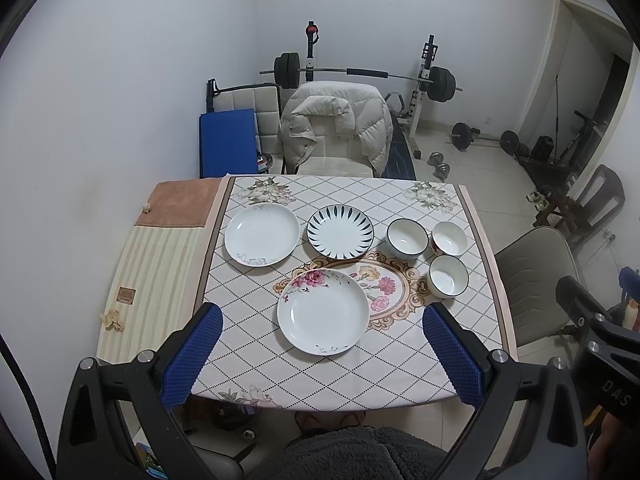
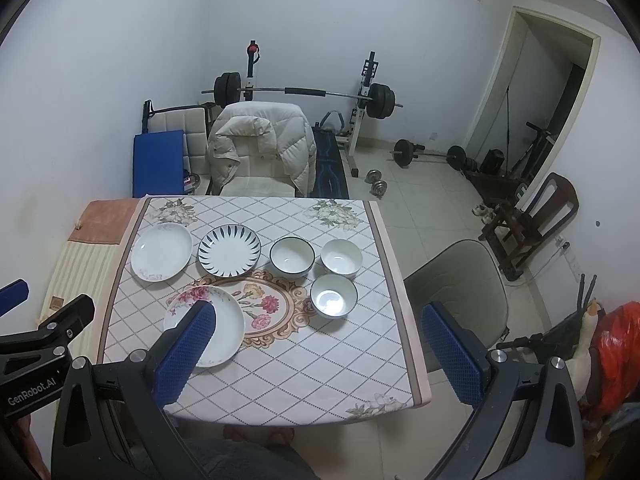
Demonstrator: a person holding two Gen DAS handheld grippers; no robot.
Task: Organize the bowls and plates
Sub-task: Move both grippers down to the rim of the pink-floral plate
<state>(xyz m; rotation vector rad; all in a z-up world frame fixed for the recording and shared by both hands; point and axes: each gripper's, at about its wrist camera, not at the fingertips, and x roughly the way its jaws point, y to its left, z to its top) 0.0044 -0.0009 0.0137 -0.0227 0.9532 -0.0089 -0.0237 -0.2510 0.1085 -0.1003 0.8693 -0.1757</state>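
The right gripper [image 2: 320,344] is held above the near part of the table [image 2: 280,384], its blue fingers [image 2: 454,354] spread wide and nothing held between them. The floral plate [image 2: 228,320] is partly hidden behind the left finger. Beyond the fingertips, three bowls are clustered: the nearest bowl [image 2: 334,295], a dark-rimmed bowl [image 2: 292,257], a white bowl [image 2: 342,258]. Farther left lie a striped plate [image 2: 229,251] and a white plate [image 2: 161,252].
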